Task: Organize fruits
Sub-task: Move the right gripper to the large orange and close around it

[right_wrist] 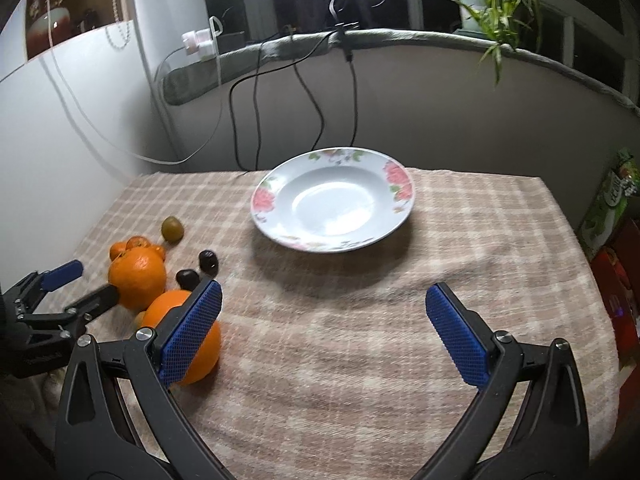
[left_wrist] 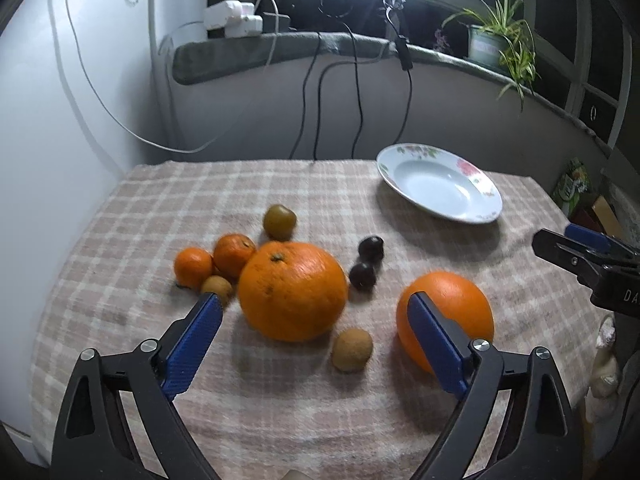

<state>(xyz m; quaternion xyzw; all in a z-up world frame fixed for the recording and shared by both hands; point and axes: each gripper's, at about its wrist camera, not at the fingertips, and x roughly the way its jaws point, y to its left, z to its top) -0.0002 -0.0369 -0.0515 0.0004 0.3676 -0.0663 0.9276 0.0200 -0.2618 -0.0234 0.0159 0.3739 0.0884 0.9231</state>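
We held both grippers over the fruit with nothing grasped. Our left gripper (left_wrist: 316,316) stood spread wide, its blue pads flanking the biggest round orange (left_wrist: 293,290) without pressing it. Our right gripper (right_wrist: 323,312) was equally released, over bare cloth, with the second large orange (right_wrist: 188,336) just outside its left pad.

All the fruit still lay on the cloth: two small tangerines (left_wrist: 212,262), a greenish plum (left_wrist: 279,221), two dark plums (left_wrist: 366,262) and two tan longan-like fruits (left_wrist: 352,349). The white floral-rimmed plate (right_wrist: 400,188) stood empty, well apart from the pile.

We judged the main risk to be rolling: a pad closing off-centre on the big orange could squirt it into the tangerines touching it. The left gripper's right pad also sat near the second orange and might nudge it.

The checked beige tablecloth (right_wrist: 360,360) looked soft and rumpled. Cables (right_wrist: 296,92) hung from a padded ledge below dark windows, beside a potted spider plant (right_wrist: 480,4).
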